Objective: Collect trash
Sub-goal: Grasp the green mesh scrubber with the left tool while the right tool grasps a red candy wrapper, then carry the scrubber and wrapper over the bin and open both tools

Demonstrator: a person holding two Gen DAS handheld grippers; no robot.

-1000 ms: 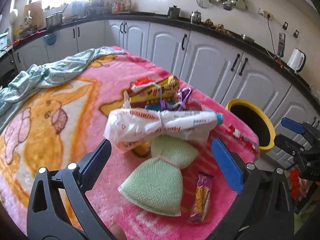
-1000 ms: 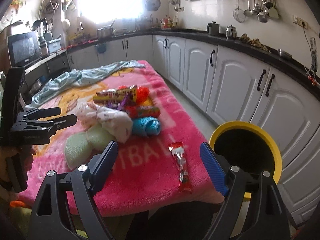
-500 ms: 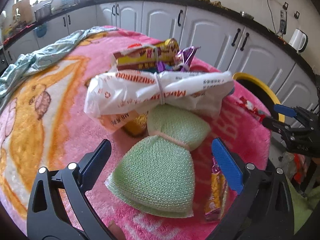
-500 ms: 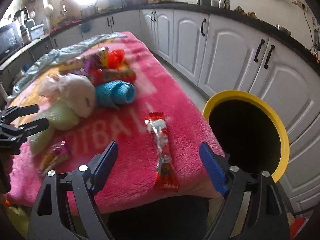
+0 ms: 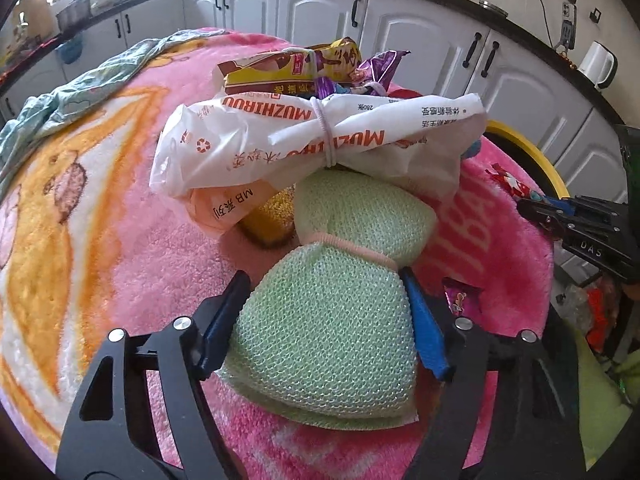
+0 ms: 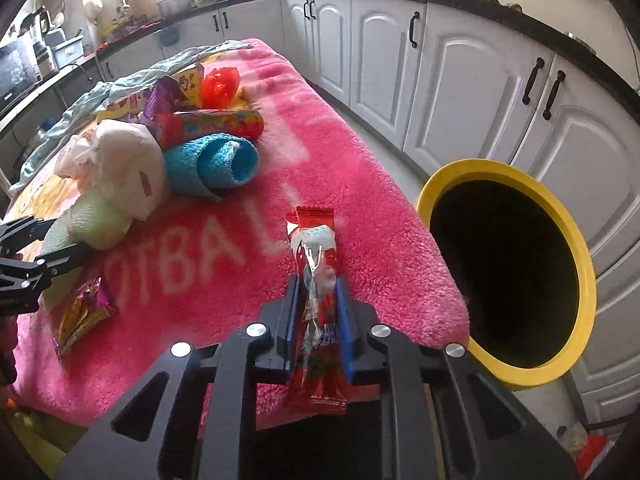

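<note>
Right gripper (image 6: 316,300) has just closed, pinching red snack wrapper (image 6: 318,312); wrapper's long axis runs along the fingers, at the worktop (image 6: 360,184) edge just beside yellow bin (image 6: 576,236), so right hand is nearer. Left gripper (image 5: 324,312), jaws just closing, straddles green mesh pad (image 5: 328,328), well apart from bin. White bag (image 5: 280,140) reads "MUZHIROU".
</note>
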